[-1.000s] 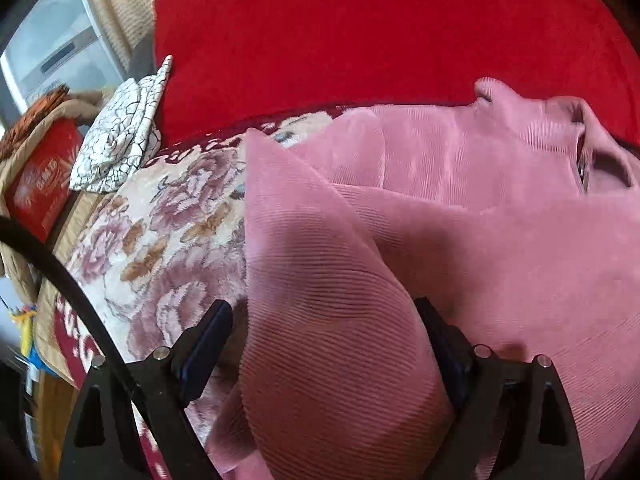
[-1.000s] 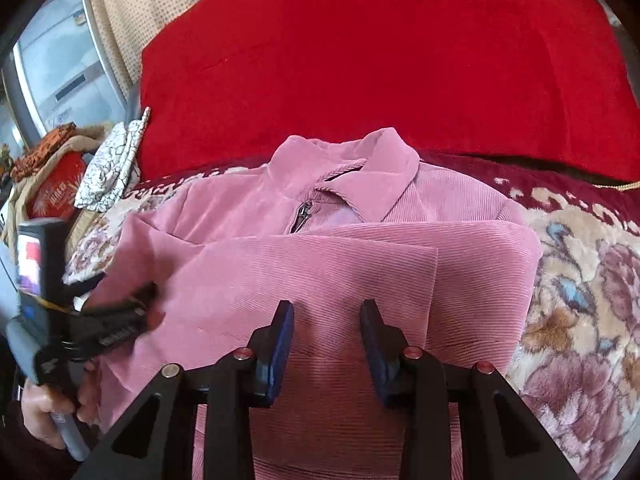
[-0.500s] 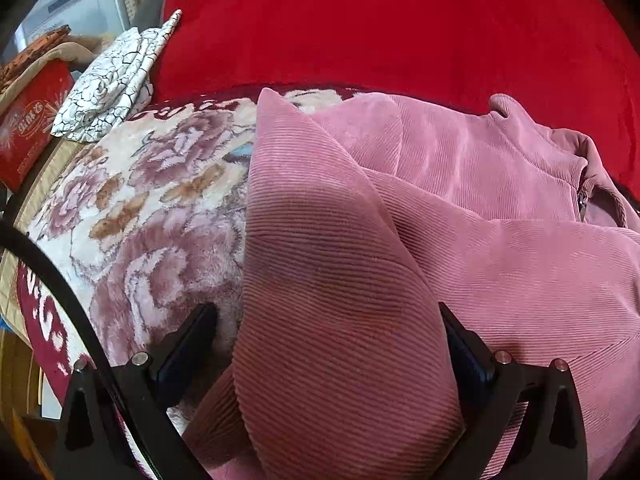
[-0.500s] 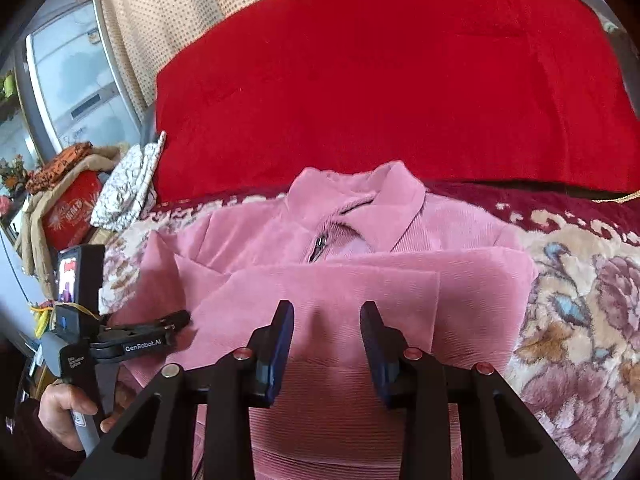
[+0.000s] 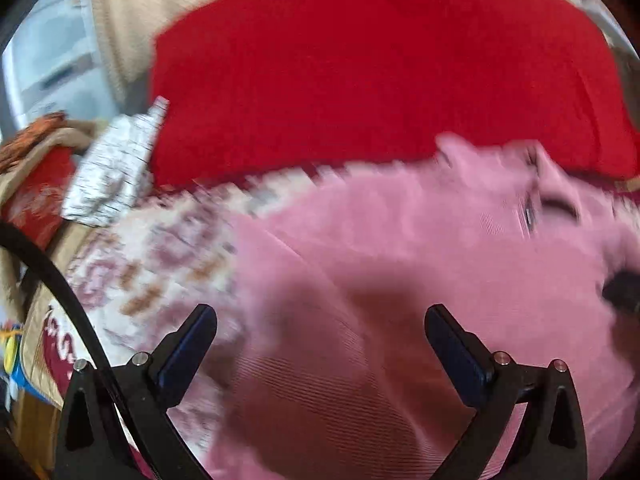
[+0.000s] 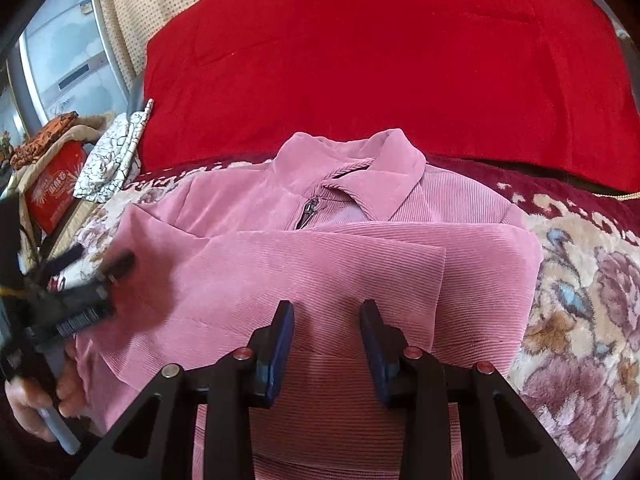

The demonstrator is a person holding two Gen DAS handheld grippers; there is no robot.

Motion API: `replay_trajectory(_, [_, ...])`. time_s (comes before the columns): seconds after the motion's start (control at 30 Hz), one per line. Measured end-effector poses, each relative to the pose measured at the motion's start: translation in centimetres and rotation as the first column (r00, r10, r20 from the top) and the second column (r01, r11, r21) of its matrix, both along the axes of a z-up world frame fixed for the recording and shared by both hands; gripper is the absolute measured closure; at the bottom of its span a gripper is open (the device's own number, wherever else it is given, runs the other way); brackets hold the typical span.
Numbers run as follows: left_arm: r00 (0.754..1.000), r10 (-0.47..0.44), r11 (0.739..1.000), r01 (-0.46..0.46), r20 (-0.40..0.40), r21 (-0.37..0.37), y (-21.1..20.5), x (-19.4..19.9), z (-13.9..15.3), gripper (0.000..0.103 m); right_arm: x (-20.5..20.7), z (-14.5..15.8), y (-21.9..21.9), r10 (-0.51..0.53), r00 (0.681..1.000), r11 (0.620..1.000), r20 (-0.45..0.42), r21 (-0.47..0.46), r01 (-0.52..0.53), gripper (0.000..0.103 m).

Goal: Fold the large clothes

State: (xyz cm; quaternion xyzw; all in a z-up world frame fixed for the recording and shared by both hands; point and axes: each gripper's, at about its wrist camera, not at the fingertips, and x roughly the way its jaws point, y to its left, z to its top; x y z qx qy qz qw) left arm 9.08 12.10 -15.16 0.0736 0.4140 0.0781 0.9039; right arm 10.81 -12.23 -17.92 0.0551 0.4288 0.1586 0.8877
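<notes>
Having dropped the sleeve, our left claw (image 5: 320, 344) gapes empty above the pink jacket (image 6: 320, 256); right claw (image 6: 326, 340) unchanged, parted, holding nothing.

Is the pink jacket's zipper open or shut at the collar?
Partly open. On the jacket, the zipper pull sits below the collar, leaving a gap above it. Lower down, folded sleeves hide it.
</notes>
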Motion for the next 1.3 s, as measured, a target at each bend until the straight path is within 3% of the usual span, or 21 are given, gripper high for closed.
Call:
replay_trajectory(0.1, [0.992,-0.016,1.0,0.017,-0.128,0.004,-0.4,1.2,-2.4,0.0,-0.2,0.4,-0.7,-0.015,1.0,0.999,0.005,0.042,0.015,0.064])
replay_trajectory(0.27, [0.993,-0.004,1.0,0.004,-0.115,-0.005,0.0,1.2,-2.0,0.0,-1.3,2.2,-1.6,-0.046,0.993,0.998,0.105,0.05,0.04,0.064])
replay_trajectory(0.33, [0.995,0.007,1.0,-0.006,-0.095,0.011,0.0,0.9,-1.6,0.0,-1.1,2.0,-1.6,-0.042,0.995,0.999,0.086,0.037,0.039,0.064])
replay_trajectory(0.43, [0.999,0.005,0.999,-0.004,-0.037,0.032,-0.4,0.5,-0.7,0.0,0.1,-0.2,-0.9,-0.05,0.999,0.998,-0.023,-0.049,0.048,0.064])
replay_trajectory(0.53, [0.999,-0.026,0.999,0.026,-0.037,0.022,-0.9,0.2,-0.7,0.0,0.0,0.2,-0.8,-0.05,0.999,0.997,-0.003,-0.056,0.05,0.064])
replay_trajectory(0.6, [0.994,-0.032,0.998,0.037,-0.103,0.044,-1.1,0.9,-2.0,0.0,-0.3,0.7,-1.3,-0.056,0.998,0.998,0.008,-0.005,0.056,0.064])
replay_trajectory(0.73, [0.994,-0.027,0.999,0.031,-0.104,0.036,-1.1,1.0,-2.0,0.0,-0.8,1.4,-1.7,-0.065,0.997,0.998,0.045,0.029,0.064,0.064])
replay_trajectory(0.87, [0.996,-0.022,0.999,0.025,-0.091,0.034,-1.0,0.8,-1.7,0.0,-0.1,0.0,-1.1,-0.049,0.999,0.998,-0.017,-0.03,0.048,0.064])
replay_trajectory(0.97, [0.998,-0.015,0.999,0.017,-0.067,0.028,-0.9,0.5,-1.2,0.0,-0.4,0.1,-0.5,-0.04,0.999,0.995,0.014,-0.09,0.041,0.064])
replay_trajectory(1.13, [0.999,0.027,1.0,-0.027,-0.018,0.004,0.2,0.4,-0.2,0.0,-1.1,1.0,-1.4,-0.03,0.999,0.999,0.038,0.019,0.029,0.063])
replay_trajectory(1.23, [0.996,0.071,0.997,-0.072,-0.06,-0.008,1.2,1.1,-0.9,0.0,-1.3,1.1,-0.9,-0.004,0.998,1.0,0.058,0.007,0.004,0.063])
replay_trajectory(1.3, [0.989,0.078,0.996,-0.082,-0.129,-0.028,1.6,1.6,-2.1,0.0,-1.0,0.4,-0.1,0.012,0.999,1.0,0.031,-0.026,-0.011,0.062])
